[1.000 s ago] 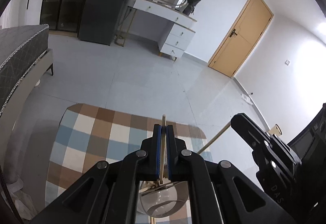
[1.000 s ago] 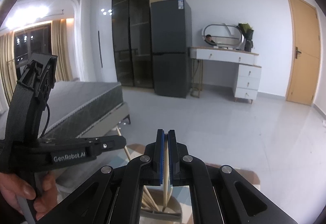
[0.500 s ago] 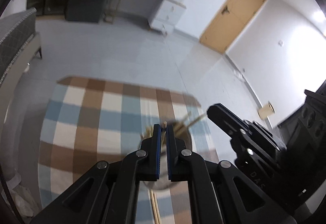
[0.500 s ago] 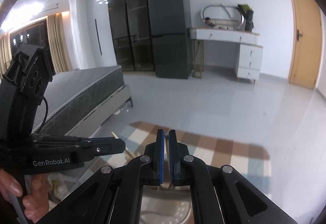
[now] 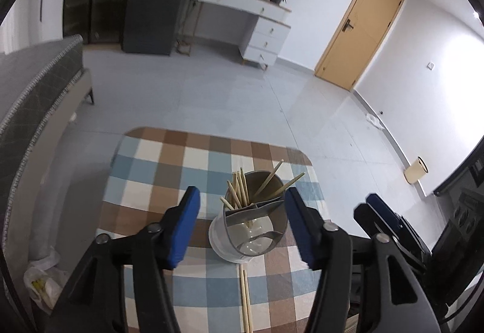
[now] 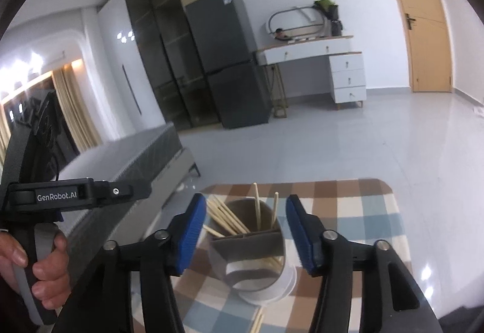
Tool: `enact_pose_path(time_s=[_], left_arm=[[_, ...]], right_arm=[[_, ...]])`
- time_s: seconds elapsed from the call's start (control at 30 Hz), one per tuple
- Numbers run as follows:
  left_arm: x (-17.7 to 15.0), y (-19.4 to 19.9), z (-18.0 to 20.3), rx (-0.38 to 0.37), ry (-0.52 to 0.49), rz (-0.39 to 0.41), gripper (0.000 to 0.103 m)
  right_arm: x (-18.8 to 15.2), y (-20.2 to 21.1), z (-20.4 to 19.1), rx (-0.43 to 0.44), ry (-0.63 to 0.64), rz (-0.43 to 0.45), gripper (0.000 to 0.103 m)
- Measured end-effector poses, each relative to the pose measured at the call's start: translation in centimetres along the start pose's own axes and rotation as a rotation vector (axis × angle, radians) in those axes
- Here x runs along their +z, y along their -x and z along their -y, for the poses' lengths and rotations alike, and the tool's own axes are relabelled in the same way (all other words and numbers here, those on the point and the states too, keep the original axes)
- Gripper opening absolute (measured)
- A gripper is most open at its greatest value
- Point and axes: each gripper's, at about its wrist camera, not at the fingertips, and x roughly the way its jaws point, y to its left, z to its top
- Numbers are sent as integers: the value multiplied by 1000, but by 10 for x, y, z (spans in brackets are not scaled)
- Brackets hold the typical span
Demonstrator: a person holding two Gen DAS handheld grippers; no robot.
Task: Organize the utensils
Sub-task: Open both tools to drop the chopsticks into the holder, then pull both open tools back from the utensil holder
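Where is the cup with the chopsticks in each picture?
Left wrist view: the utensil holder sits low in the middle, between the open blue pads.
Right wrist view: the utensil holder is low in the middle too, between that gripper's pads.
Shared landmark: the checked tablecloth under it.

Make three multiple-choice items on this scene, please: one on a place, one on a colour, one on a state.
1. Where do most chopsticks stand?
A. in the divided holder
B. on the bed
C. on the desk

2. What colour are the pads of the left hand-held gripper?
A. red
B. blue
C. white

3. How are the jaws of the right hand-held gripper?
A. shut on a chopstick
B. shut on nothing
C. apart, pressing nothing

Answers:
1 A: the sticks rise from the holder's compartment on the checked cloth.
2 B: both pads show blue.
3 C: they are opening, either side of the holder, without touching it.
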Motion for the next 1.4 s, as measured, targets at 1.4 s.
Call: enact_pose_path(time_s=[1.4], left_arm=[[-138,39,12,289,-207,308,96]], right_arm=[[-130,124,-33,-264,-15,112,103]])
